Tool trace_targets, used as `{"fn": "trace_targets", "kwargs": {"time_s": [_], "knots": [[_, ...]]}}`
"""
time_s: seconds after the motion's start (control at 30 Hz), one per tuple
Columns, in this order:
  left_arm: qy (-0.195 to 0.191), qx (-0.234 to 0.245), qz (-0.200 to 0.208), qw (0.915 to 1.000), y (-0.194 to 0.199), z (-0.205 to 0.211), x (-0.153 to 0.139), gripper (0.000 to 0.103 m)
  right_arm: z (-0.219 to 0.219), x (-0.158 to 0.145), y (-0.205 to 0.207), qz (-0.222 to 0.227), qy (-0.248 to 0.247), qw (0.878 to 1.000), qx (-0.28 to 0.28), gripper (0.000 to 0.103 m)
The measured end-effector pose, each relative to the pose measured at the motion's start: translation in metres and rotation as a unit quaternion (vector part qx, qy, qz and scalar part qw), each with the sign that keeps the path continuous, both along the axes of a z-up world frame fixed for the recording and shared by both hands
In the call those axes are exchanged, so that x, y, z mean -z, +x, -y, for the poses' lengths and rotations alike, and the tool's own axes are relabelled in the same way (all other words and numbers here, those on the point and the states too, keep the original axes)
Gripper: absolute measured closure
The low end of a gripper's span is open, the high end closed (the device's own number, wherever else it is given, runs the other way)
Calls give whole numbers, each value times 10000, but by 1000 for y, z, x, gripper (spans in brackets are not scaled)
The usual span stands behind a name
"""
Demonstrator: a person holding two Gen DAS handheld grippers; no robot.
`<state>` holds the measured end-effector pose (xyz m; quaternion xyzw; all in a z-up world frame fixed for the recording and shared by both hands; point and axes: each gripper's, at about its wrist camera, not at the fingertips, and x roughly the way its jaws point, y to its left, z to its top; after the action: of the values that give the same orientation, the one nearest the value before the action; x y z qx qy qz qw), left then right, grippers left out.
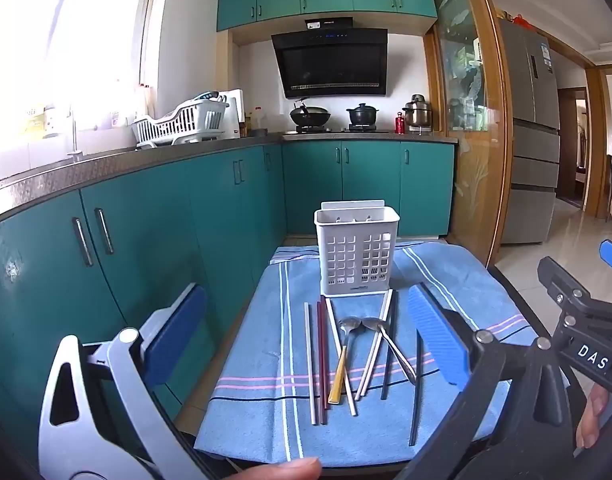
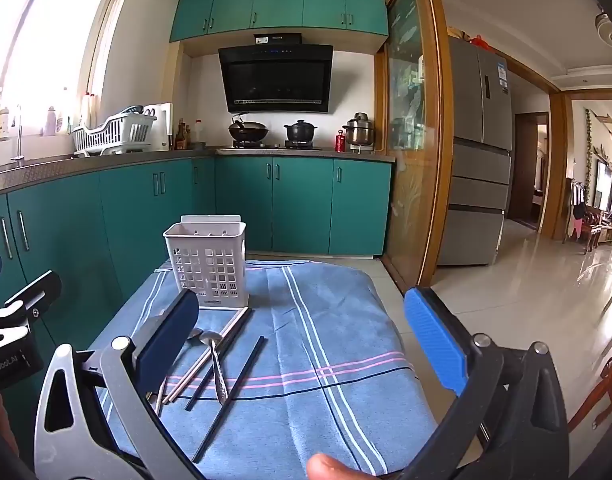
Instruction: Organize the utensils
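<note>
Two spoons [image 1: 352,326], chopsticks [image 1: 311,364] lying before white utensil basket [image 1: 358,254]

Holder [image 1: 357,251]: white plastic, matt, perforated grid walls.
Cloth [image 1: 258,364]: blue woven fabric, soft, matt, striped.
Spoons [image 1: 348,330]: shiny metal bowls; one handle yellowish, smooth.
Chopsticks [image 1: 311,364]: smooth, white, dark red, black.
Pads [image 2: 436,340]: blue ribbed plastic.
Cabinets [image 1: 146,216]: teal, satin, metal handles.
Floor [image 2: 538,280]: glossy tile.
</note>
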<state>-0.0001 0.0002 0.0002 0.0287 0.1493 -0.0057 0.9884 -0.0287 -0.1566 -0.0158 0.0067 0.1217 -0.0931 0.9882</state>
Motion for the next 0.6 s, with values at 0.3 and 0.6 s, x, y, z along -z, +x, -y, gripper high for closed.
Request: {"fn": "trace_targets", "kwargs": {"time_s": [0.3, 0.6], "knots": [[8, 13, 10, 10000, 2, -5, 10, 3, 1, -2, 2, 12, 30, 10000, 57, 3], [-57, -23, -157, 9999, 10, -5, 10, 3, -4, -1, 6, -38, -130, 9999, -69, 3]]}}
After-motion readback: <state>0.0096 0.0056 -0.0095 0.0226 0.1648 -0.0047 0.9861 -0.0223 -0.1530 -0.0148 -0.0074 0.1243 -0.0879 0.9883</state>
